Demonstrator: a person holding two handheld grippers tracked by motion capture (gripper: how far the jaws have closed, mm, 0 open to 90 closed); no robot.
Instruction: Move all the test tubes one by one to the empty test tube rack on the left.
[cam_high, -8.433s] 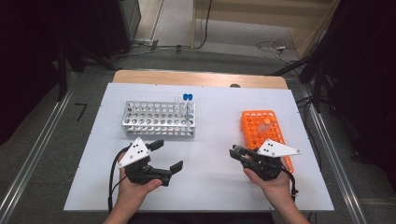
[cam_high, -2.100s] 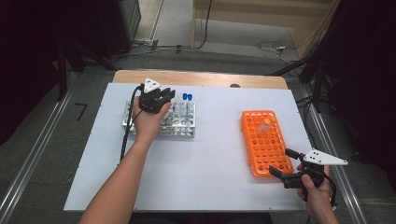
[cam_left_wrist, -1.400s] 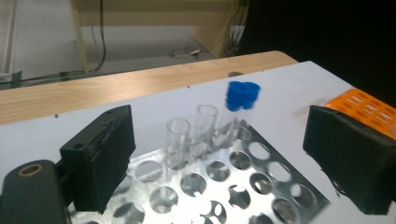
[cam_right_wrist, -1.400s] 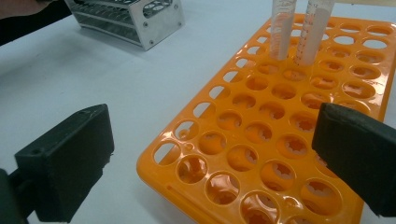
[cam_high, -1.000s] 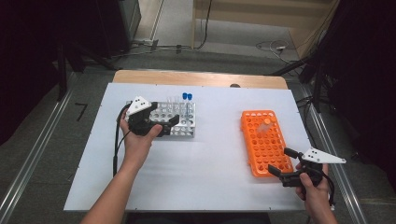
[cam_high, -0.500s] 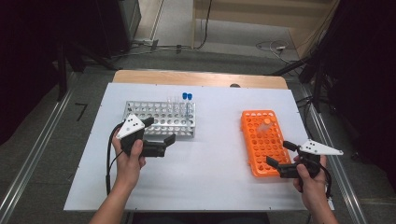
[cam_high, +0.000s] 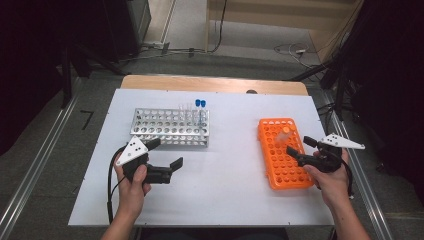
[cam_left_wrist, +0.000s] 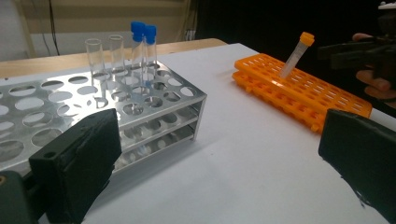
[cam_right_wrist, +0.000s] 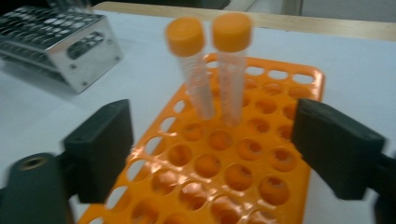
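Between your right gripper's (cam_right_wrist: 210, 149) jaws, just ahead of the pads, sits the orange rack (cam_right_wrist: 243, 172). The jaws are spread and have just been closing, with nothing pinched. A little farther on, an orange-capped tube (cam_right_wrist: 229, 65) stands in the rack, its outline doubled by blur, apart from both pads. Your left gripper (cam_high: 167, 155) hovers spread and empty just short of the metal rack (cam_high: 170, 127), whose blue-capped tubes (cam_left_wrist: 143, 46) stand at its far corner.

Steel rack (cam_high: 171, 127) stands left of the tube tray (cam_high: 283, 152).
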